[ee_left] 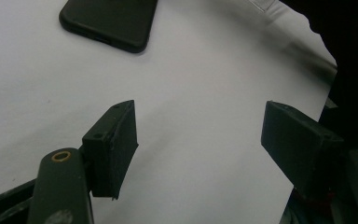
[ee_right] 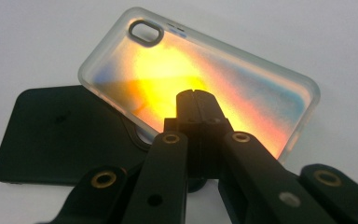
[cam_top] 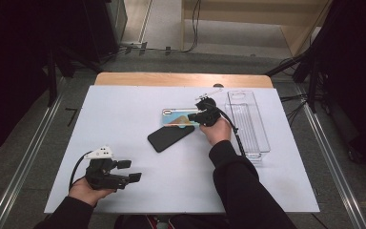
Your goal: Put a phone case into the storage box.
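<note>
right tongs (ee_right: 196,95) clenched on the near edge of a clear case (ee_right: 200,79) mid-desk, overlapping a black case (ee_right: 60,135); left tongs (ee_left: 200,140) released, near left.

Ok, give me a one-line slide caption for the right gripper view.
Right gripper, jaws shut together, poised over a colourful phone case whose corner overlaps a black phone case on the white table.
</note>
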Demonstrator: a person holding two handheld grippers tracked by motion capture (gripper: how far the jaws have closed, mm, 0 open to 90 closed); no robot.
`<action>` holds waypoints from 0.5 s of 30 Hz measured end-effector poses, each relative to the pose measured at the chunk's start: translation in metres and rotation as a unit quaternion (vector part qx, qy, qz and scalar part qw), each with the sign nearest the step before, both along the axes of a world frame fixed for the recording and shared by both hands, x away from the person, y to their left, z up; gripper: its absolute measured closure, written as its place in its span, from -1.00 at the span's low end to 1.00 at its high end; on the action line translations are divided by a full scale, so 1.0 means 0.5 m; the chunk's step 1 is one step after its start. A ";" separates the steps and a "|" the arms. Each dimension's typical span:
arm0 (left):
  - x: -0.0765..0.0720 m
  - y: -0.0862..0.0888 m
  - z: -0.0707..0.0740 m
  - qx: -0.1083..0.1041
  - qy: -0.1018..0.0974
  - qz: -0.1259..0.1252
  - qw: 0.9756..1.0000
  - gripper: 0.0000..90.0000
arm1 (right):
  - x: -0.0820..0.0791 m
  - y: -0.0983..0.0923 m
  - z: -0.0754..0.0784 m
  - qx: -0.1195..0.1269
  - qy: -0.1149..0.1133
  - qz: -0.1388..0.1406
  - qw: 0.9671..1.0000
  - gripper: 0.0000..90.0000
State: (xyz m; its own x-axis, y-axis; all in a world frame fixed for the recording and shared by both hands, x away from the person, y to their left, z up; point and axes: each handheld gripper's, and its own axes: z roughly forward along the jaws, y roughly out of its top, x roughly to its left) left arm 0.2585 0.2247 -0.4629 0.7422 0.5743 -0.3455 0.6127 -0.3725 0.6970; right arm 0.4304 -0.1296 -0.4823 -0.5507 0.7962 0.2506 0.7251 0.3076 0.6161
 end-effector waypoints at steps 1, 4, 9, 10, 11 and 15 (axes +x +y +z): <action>0.000 0.000 0.000 0.000 -0.001 0.000 1.000 -0.40 | 0.000 0.000 -0.002 -0.001 0.004 -0.001 1.000 0.95; -0.001 0.000 0.002 0.004 -0.006 0.001 1.000 -0.40 | 0.001 0.002 -0.008 -0.009 0.007 -0.001 1.000 0.95; -0.001 -0.001 0.001 0.005 -0.005 0.001 1.000 -0.40 | 0.002 0.005 -0.014 -0.011 0.016 0.007 1.000 0.95; -0.001 -0.001 0.001 0.004 -0.005 0.002 1.000 -0.40 | 0.001 0.004 -0.013 -0.010 0.021 0.008 1.000 0.95; 0.000 -0.001 0.001 0.004 -0.005 0.002 1.000 -0.40 | 0.001 0.004 -0.013 -0.010 0.021 0.008 1.000 0.95; -0.001 -0.001 0.001 0.005 -0.005 0.001 1.000 -0.40 | -0.003 0.004 -0.011 -0.014 0.024 0.013 1.000 0.95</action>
